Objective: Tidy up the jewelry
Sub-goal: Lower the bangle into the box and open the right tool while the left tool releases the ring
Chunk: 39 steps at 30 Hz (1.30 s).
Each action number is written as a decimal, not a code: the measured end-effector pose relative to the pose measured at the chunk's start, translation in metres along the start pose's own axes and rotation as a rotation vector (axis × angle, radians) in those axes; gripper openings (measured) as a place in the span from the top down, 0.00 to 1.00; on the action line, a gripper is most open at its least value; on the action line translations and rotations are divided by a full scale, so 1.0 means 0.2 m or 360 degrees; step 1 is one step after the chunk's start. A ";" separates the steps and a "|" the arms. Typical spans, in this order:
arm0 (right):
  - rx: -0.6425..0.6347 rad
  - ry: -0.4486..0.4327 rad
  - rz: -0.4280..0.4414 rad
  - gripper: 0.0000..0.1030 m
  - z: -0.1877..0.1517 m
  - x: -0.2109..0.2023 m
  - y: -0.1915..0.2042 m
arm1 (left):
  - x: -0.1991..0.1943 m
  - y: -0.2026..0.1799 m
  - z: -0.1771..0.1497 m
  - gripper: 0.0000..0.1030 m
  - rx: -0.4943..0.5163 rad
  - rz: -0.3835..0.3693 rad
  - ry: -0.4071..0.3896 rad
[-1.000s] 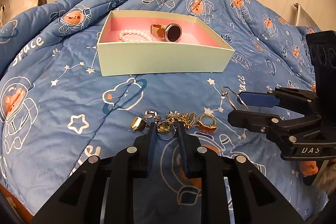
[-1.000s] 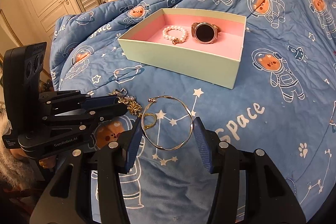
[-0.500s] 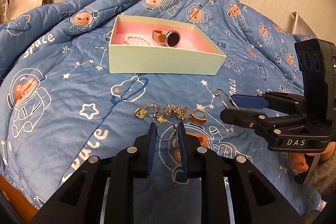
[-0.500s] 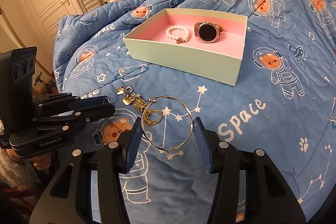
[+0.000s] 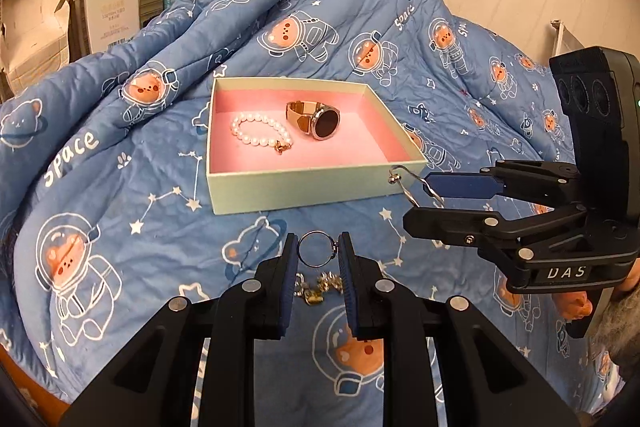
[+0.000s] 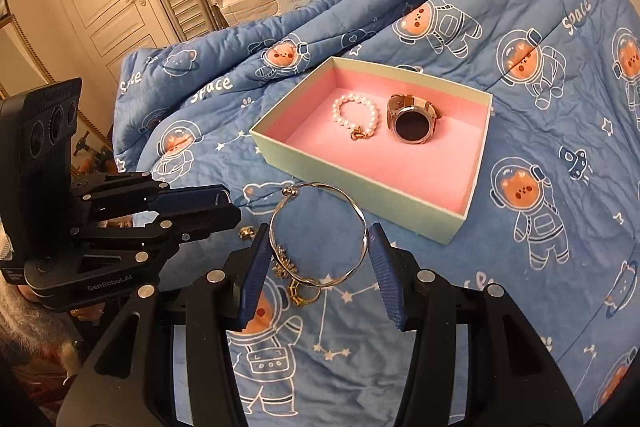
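Left wrist view: the left tool (image 5: 319, 255) is narrow, its 2 blue pads closed on a thin ring (image 5: 317, 249) that stands upright between them, clear of the bed quilt (image 5: 100, 195). The open box (image 5: 304, 189) with the pink floor lies at 12 o'clock from this tool, near it, its long side running from 9 to 3 o'clock. Inside rest a pearl bracelet (image 5: 260, 133) and a watch (image 5: 316, 119); the bare pink floor in front of them faces the tool. A small heap of loose pieces (image 5: 318, 289) lies on the quilt below the pads. The right tool (image 5: 430, 205) shows at 3 o'clock, just beside the box's near right corner.

Right wrist view: the right tool (image 6: 318, 259) stands about half wide, its pads pressed on the 2 sides of a thin bangle (image 6: 320, 233), held flat above the quilt. The box (image 6: 360, 195) lies at 1 o'clock, its long axis running from 10 to 4 o'clock, its near wall just past the bangle. By my judgement both tools need only a short carry forward over that near wall, and the right one looks slightly nearer.
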State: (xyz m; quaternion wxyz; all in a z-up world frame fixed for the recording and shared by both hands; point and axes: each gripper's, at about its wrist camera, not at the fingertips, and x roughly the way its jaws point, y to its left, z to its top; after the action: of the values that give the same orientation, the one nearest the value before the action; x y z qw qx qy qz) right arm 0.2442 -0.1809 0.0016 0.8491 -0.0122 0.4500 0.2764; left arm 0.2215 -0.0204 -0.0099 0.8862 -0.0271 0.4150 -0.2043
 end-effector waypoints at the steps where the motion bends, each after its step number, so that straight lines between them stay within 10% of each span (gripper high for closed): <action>1: 0.0003 0.0015 -0.0011 0.52 0.03 0.01 -0.02 | 0.01 0.02 0.04 0.81 -0.0019 -0.0013 0.0017; 13: -0.0108 0.0186 -0.0129 0.52 0.32 0.19 -0.18 | 0.26 0.06 0.43 0.81 0.0127 -0.0017 0.0279; 39: -0.0402 0.0559 -0.0092 0.52 0.39 0.58 -0.25 | 0.63 0.08 0.44 0.81 0.0313 -0.0006 0.0599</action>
State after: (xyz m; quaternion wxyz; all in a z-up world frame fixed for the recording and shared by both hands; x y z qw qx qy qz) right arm 0.3797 -0.1493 -0.0532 0.7569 -0.1794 0.5522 0.2999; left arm 0.3643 -0.0650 -0.0474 0.7910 0.0972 0.5512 -0.2471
